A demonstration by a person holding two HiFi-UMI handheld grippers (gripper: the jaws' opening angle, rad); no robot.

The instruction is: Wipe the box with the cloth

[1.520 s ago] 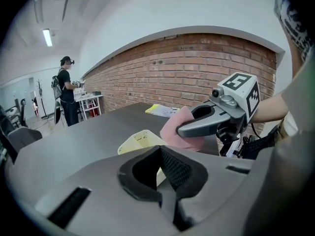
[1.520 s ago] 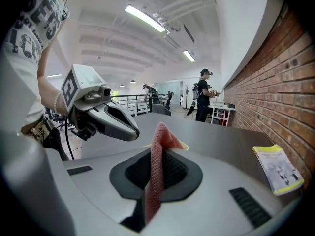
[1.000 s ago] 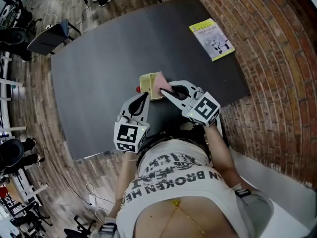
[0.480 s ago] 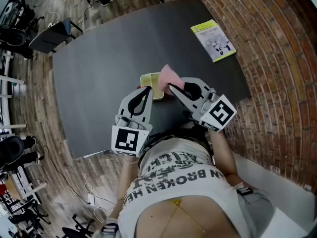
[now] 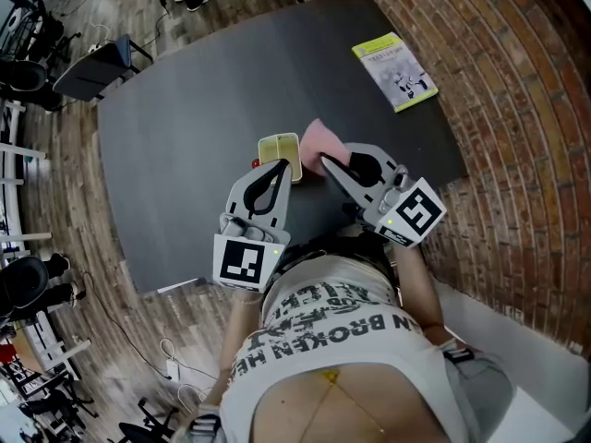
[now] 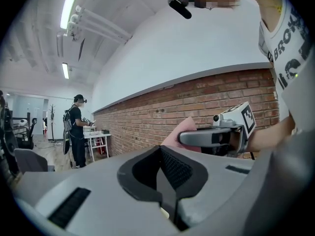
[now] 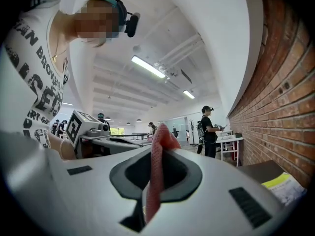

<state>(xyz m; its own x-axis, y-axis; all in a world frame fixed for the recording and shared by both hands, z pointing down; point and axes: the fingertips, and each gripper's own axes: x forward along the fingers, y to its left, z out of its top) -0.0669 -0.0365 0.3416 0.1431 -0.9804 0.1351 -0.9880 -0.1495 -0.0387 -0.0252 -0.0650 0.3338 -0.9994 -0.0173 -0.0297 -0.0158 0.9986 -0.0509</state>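
Left gripper (image 5: 280, 165): fingers clamped on the rim of the one yellow box (image 5: 278, 146), held at their tips. Right gripper (image 5: 322, 162): fingers pinching the one pink cloth (image 5: 319, 138), which stands just beside the box.

The head camera looks steeply down onto the dark table (image 5: 185, 137), the left claw (image 5: 277, 166) and the right claw (image 5: 323, 161). Each claw camera sits close behind its own jaws, looking level across the room. Both see the brick wall (image 6: 147, 114) and the other claw.
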